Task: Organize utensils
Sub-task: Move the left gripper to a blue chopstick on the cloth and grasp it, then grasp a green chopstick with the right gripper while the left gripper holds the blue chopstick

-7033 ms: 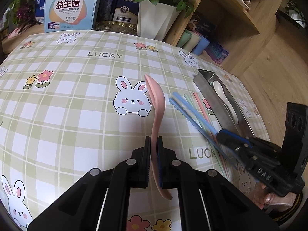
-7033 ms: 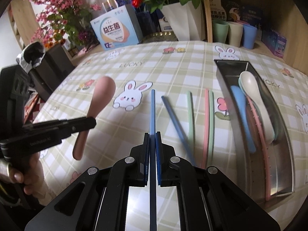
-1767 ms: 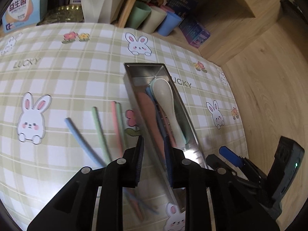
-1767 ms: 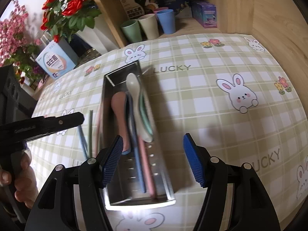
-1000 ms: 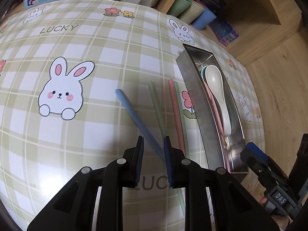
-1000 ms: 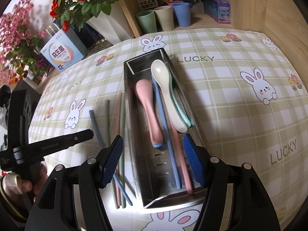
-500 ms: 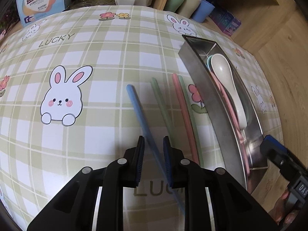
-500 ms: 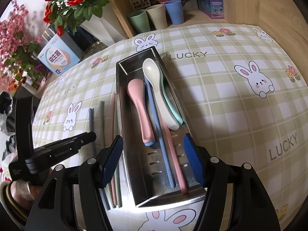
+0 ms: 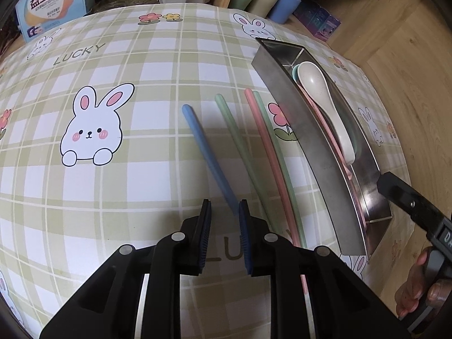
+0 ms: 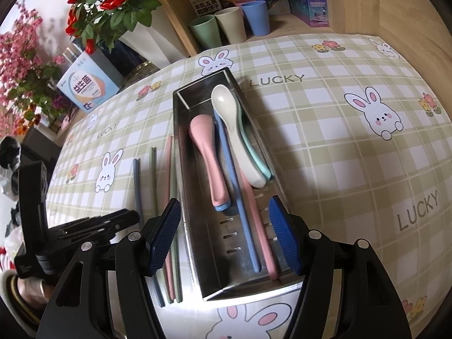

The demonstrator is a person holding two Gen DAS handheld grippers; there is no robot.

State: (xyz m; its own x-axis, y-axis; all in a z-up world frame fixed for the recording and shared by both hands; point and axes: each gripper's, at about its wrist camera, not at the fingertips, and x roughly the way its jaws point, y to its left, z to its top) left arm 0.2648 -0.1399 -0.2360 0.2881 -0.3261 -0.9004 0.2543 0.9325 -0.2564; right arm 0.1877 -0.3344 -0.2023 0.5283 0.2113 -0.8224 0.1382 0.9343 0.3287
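Observation:
A steel tray (image 10: 195,169) on the checked tablecloth holds a pink spoon (image 10: 207,152), a white spoon (image 10: 234,130), a blue chopstick (image 10: 240,197) and a pink chopstick (image 10: 258,226). Left of the tray (image 9: 310,147) lie a blue chopstick (image 9: 209,155), two green ones (image 9: 240,147) and a pink one (image 9: 265,147). My left gripper (image 9: 224,220) is open, its pads either side of the blue chopstick's near end. My right gripper (image 10: 223,231) is open and empty above the tray's near end.
At the table's far edge stand a white flower pot (image 10: 147,36), a printed box (image 10: 87,87) and three cups (image 10: 228,25) on a wooden shelf. The table's edge runs just right of the tray in the left wrist view.
My left gripper has come down and forward over the blue chopstick's near end. My right gripper has shifted slightly over the tray and stays wide open.

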